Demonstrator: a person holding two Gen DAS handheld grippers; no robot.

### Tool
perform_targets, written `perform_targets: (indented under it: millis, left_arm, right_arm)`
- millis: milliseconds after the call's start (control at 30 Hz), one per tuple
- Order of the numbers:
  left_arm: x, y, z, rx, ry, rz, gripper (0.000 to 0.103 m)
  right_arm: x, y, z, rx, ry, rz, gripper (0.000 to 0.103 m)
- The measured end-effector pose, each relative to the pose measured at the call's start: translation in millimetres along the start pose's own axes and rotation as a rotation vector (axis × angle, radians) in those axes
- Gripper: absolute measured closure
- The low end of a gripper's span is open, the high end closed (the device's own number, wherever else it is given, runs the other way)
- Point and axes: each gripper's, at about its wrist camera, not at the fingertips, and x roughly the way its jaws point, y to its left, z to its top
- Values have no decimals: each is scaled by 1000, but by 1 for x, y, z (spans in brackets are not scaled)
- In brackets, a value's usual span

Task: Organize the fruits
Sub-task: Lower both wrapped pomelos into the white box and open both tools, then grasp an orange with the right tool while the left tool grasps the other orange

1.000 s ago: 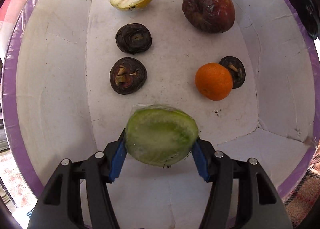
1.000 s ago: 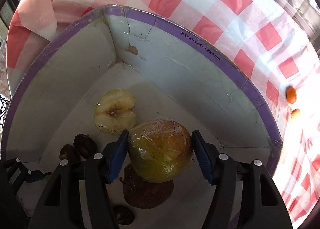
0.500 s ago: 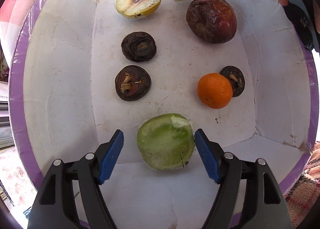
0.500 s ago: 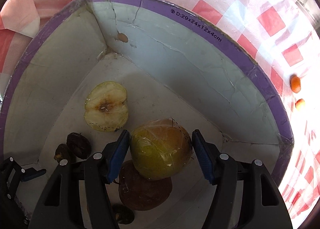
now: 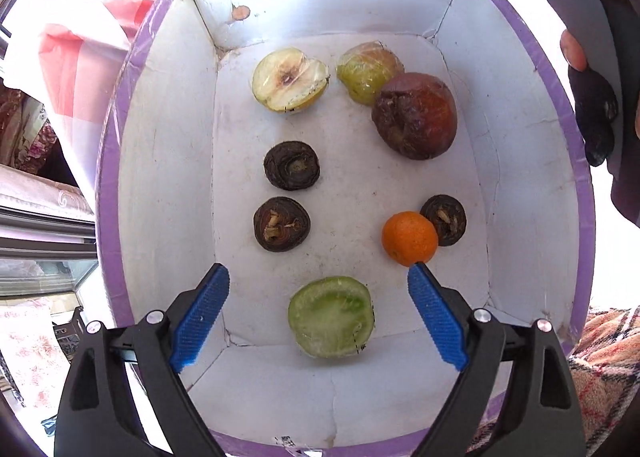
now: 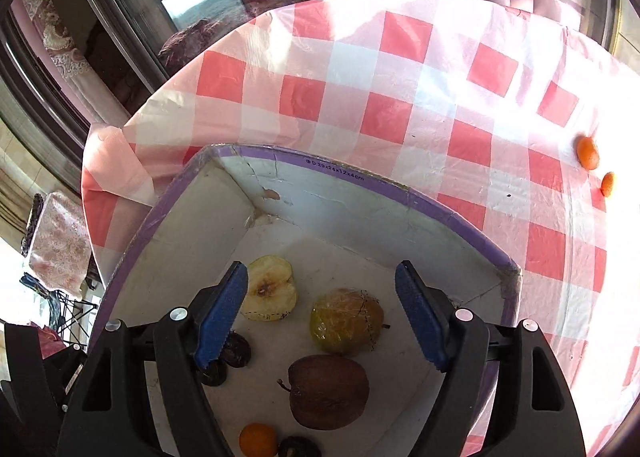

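Both the left gripper (image 5: 318, 277) and right gripper (image 6: 322, 279) hang spread and empty over the box (image 5: 168, 177), where the green half (image 5: 331, 316), wrapped apple (image 6: 346, 321), brown apple (image 6: 328, 391), orange (image 5: 409, 238) and dark slices lie.

Both wrist views look steeply down from opposite ends, close above shared box (image 5: 532, 161) (image 6: 452, 213) interior.
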Motion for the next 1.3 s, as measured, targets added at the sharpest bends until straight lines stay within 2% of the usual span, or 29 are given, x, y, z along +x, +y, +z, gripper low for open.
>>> perform_targets:
  millis: [233, 333, 433, 567, 733, 933, 1067, 1200, 1300]
  left_arm:
    - [-14, -13, 48, -11, -54, 31, 11]
    - [-23, -20, 70, -24, -112, 28, 11]
    - [-34, -30, 90, -50, -179, 6, 10]
    - [-47, -54, 121, -87, -283, -35, 5]
    - [-53, -91, 154, -94, -395, -14, 2]
    - [-49, -128, 195, -99, -444, -51, 2]
    - [-32, -151, 219, -92, -417, -71, 2]
    - [-13, -168, 239, -86, -373, -49, 2]
    - [-1, -171, 248, -123, -347, -29, 2]
  right_arm:
    - [-58, -49, -2, 148, -172, 46, 23]
    - [-70, -90, -11, 235, -228, 9, 19]
    - [-70, -138, -28, 332, -201, -74, 18]
    - [-68, -193, -53, 443, -166, -139, 18]
    - [-61, -238, -70, 509, -123, -175, 18]
    - [-45, -267, -64, 449, -104, -255, 18]
    - [-29, -285, -52, 353, -98, -328, 18]
    - [-9, -306, -32, 260, -103, -368, 18]
    - [4, -317, -12, 187, -109, -381, 19]
